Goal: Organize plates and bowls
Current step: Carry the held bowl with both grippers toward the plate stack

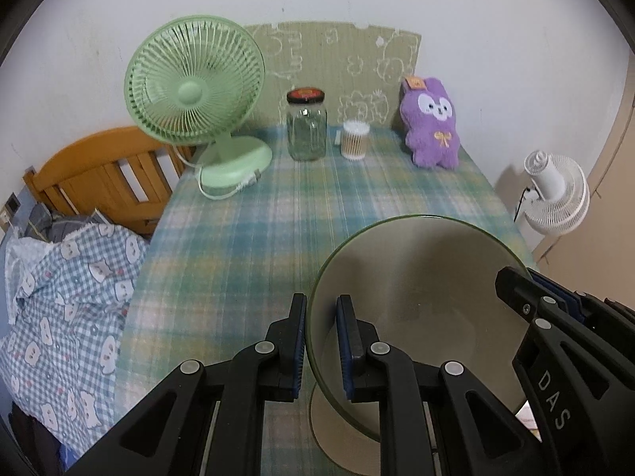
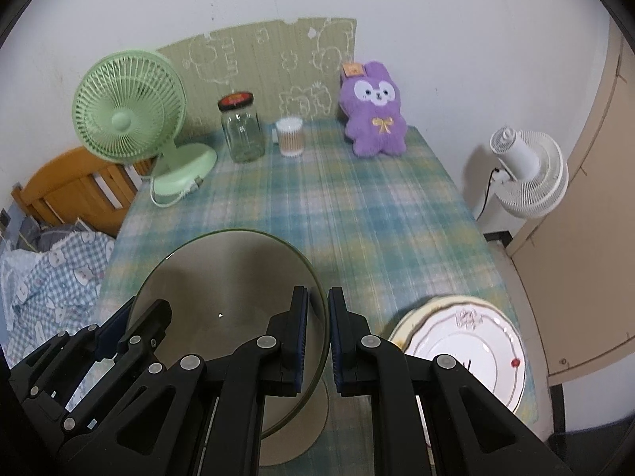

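Black left gripper [image 1: 321, 347] clamped on bowl [image 1: 420, 277] left rim | right gripper [image 2: 317, 341] clamped on its right rim | grey bowl above plaid table [image 2: 357, 206], its shadow below | white plate [image 2: 468, 341] right, near edge | far end: fan [image 1: 194, 87], jar [image 1: 306, 125], swabs [image 1: 355, 139], purple plush [image 1: 430, 119]

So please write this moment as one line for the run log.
left gripper: shut on bowl rim | right gripper: shut on opposite rim | bowl: above tablecloth | plate: right of bowl
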The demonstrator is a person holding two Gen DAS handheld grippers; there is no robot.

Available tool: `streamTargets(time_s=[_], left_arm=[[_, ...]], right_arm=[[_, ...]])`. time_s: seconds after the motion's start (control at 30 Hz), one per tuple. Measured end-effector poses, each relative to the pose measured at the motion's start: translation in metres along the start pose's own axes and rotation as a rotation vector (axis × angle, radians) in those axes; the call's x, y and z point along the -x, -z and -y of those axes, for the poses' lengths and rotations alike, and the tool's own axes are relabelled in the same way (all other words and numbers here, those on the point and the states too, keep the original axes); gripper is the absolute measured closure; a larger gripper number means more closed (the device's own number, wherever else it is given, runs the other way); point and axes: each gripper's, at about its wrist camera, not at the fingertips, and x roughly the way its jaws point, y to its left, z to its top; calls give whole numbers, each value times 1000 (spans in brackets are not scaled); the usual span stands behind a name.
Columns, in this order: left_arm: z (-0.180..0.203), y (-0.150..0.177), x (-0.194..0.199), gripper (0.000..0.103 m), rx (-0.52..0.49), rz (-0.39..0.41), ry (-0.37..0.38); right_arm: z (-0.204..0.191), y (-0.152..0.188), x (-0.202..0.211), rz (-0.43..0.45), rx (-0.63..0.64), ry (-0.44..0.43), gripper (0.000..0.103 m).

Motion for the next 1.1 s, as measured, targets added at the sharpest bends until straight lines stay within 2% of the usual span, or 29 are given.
streamTargets(time_s=[0.4, 0.93, 1.1], left_arm=[[1, 28, -19, 91, -15, -77, -4], [-3, 49, -40, 91, -13, -157, 4], [-2, 54, -41, 91, -26, -157, 3]], right_arm=[[1, 31, -27, -83, -13, 11, 89], [-1, 54, -52, -161, -26, 30, 89], [2, 60, -56, -171, -49, 27, 89]])
